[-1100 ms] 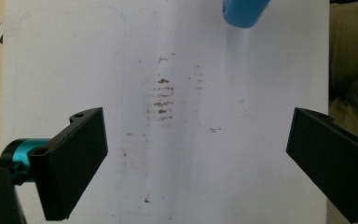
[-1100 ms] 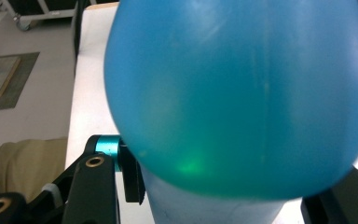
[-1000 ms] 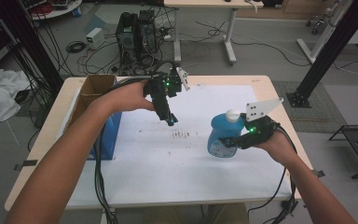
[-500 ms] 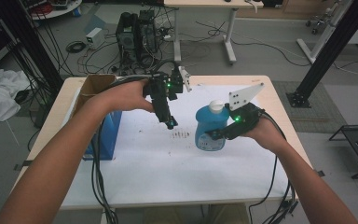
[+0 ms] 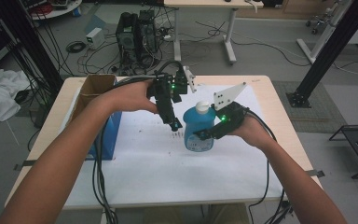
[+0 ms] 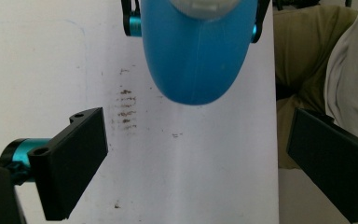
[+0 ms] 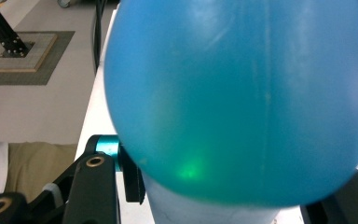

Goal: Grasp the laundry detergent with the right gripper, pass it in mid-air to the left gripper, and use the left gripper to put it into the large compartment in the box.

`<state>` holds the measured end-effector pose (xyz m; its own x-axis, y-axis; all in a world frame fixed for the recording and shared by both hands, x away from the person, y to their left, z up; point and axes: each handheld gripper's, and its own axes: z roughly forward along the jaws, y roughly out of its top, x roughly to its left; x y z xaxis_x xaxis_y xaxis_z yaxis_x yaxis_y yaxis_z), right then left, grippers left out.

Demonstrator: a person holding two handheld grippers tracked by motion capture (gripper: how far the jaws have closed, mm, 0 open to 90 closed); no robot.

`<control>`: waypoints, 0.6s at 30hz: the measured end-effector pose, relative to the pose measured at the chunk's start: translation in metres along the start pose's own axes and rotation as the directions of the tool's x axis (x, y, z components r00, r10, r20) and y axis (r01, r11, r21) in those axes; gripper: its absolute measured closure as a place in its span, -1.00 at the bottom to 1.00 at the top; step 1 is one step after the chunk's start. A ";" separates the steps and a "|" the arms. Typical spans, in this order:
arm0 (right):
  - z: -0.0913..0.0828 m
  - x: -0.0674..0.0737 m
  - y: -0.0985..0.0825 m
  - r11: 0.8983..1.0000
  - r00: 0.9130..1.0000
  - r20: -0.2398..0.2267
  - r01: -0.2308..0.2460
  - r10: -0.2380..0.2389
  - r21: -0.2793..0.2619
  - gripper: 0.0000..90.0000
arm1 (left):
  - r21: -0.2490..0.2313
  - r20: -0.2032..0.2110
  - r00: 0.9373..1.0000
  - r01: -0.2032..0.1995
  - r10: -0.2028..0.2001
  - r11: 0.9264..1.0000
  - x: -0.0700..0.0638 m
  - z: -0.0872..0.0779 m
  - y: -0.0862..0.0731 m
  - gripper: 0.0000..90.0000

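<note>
Now, in the high view, the right claw (image 5: 204, 134) has carried the blue bottle (image 5: 198, 127) leftward across the white table (image 5: 135, 163), from the right side to just beside the left claw (image 5: 176, 125), which has kept its place. From the left gripper view, that claw's jaws stand wide apart and empty, the bottle (image 6: 196, 51) just beyond them. In the right gripper view, the jaws clamp the bottle (image 7: 242, 98). A handover or cap-opening looks likely next.
</note>
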<state>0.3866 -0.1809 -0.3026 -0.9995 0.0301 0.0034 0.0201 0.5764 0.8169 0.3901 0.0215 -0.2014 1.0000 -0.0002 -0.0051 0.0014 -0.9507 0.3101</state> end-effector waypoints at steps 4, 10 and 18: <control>0.005 0.001 0.007 1.000 1.000 -0.019 -0.004 0.005 0.024 -0.03 | 0.001 0.005 1.000 0.006 -0.006 1.000 -0.001 0.001 0.002 -0.88; 0.016 -0.004 0.018 0.999 0.998 -0.026 0.050 -0.050 0.001 -0.03 | 0.001 -0.010 1.000 -0.001 0.001 1.000 -0.002 -0.003 0.004 -0.88; 0.028 -0.004 0.027 0.999 0.998 -0.043 0.047 -0.047 0.015 -0.03 | 0.018 -0.012 1.000 -0.001 0.001 1.000 -0.003 -0.001 0.008 -0.88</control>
<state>0.3918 -0.1429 -0.2968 -0.9994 -0.0320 -0.0098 -0.0268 0.5896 0.8072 0.3868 0.0147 -0.1979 1.0000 0.0024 0.0063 0.0004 -0.9562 0.2928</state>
